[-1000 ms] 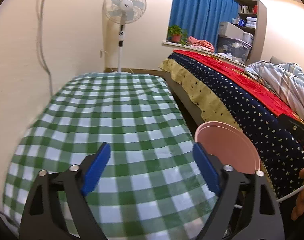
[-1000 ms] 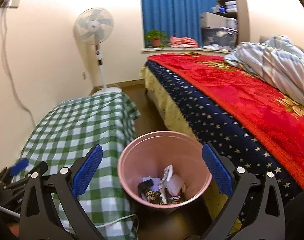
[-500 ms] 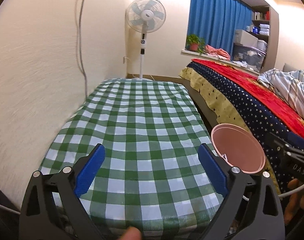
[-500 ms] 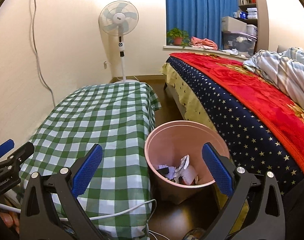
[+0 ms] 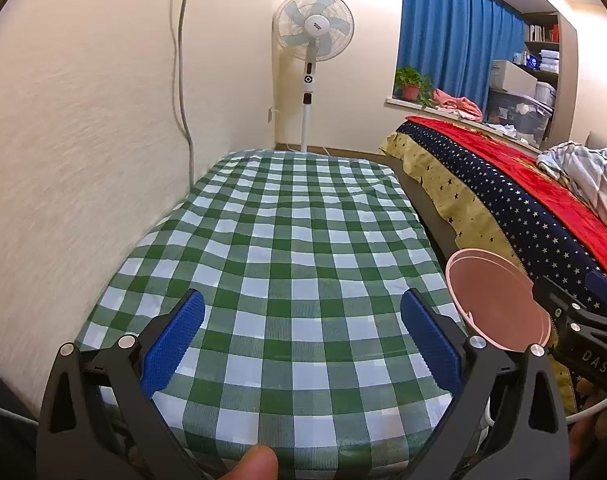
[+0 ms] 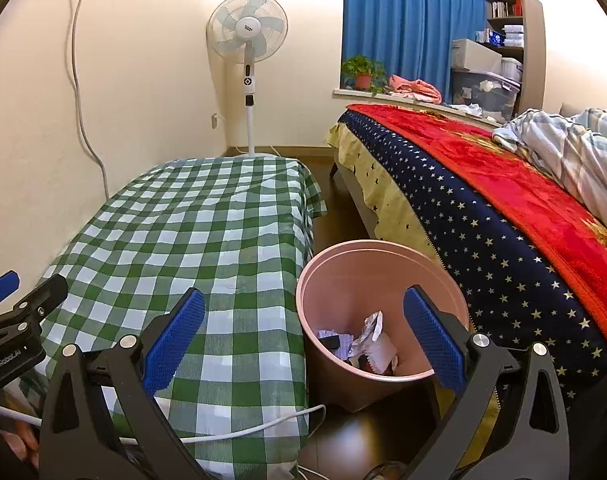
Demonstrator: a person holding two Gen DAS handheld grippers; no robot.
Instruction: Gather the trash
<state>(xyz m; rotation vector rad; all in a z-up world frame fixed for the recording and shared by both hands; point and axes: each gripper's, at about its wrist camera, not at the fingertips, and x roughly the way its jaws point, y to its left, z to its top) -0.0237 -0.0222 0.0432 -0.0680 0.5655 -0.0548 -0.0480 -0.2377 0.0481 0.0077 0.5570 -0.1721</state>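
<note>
Both tongs, left tongs (image 5: 302, 342) and right tongs (image 6: 303, 340), gape empty; only the right view shows trash (image 6: 367, 344) inside the pink bin (image 6: 383, 256)

The tabletop (image 6: 207, 232) runs lengthwise along the wall on the left, its left edge against that wall. A cable (image 6: 79, 92) hangs down the wall above that edge. The fan (image 6: 247, 36) stands on the floor just behind the tabletop's far edge. The bin (image 6: 367, 256) stands on the floor just beside the tabletop's right edge, near its near right corner, between the tabletop and the bed (image 6: 483, 208). Crumpled trash (image 6: 369, 336) lies in the bin's bottom. The bed lies right of the bin, with a floor gap between it and the tabletop. A potted plant (image 6: 363, 72) sits on the sill behind the bed's far end.
</note>
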